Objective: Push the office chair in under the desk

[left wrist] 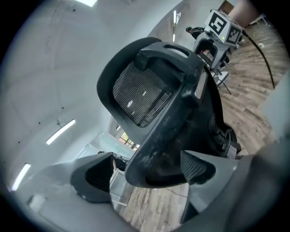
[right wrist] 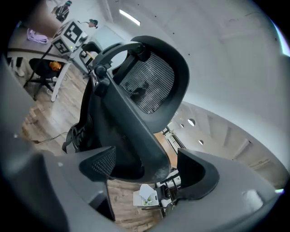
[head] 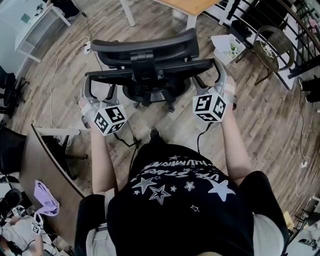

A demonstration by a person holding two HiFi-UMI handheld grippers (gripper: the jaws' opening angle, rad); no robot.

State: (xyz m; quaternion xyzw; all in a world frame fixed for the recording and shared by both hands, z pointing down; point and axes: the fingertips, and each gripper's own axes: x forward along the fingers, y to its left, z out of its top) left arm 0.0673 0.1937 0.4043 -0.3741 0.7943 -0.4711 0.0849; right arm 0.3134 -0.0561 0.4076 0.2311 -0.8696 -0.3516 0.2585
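- The office chair [head: 150,55] stands on the wood floor [head: 260,125] with its back toward the person, not yet under the light-wood desk [head: 192,6] ahead.
- The left claw [left wrist: 147,172] is spread wide, with the backrest's left edge between its jaws, unclamped.
- The right claw [right wrist: 146,170] is equally wide around the right edge.
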